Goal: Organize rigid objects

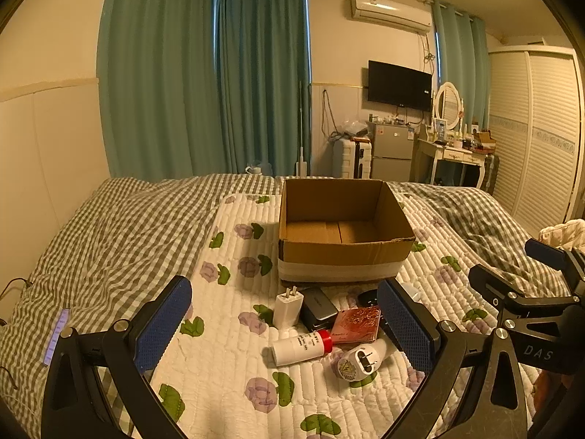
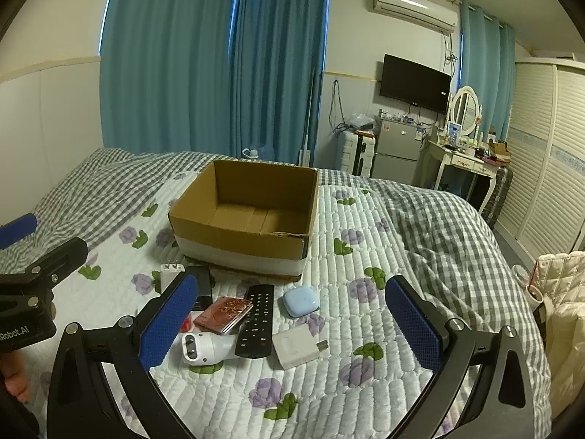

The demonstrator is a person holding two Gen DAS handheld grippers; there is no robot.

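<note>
Left view: your left gripper (image 1: 285, 329) gapes empty over the bottle (image 1: 301, 346), lying crosswise, red cap rightward, near the box (image 1: 343, 256) | Right view: your right gripper (image 2: 292, 325) spread empty; remote (image 2: 257, 320) points lengthwise toward box (image 2: 237, 241).

A cardboard box (image 2: 244, 216) sits on a quilted mat (image 2: 351, 329) spread over the bed (image 2: 438, 226), its opening upward. In front of the box, on the mat, lies a cluster: a wall charger (image 2: 170, 271) at front left, a flat case (image 2: 202, 285) beside it, a remote control (image 2: 257, 320) straight ahead, a small pod case (image 2: 301, 301) to front right. Nearer than the remote lie a booklet (image 2: 223, 315), a plug adapter (image 2: 209, 347) and a square charger (image 2: 297, 346). A small bottle (image 1: 301, 347) lies left of the adapter.
</note>
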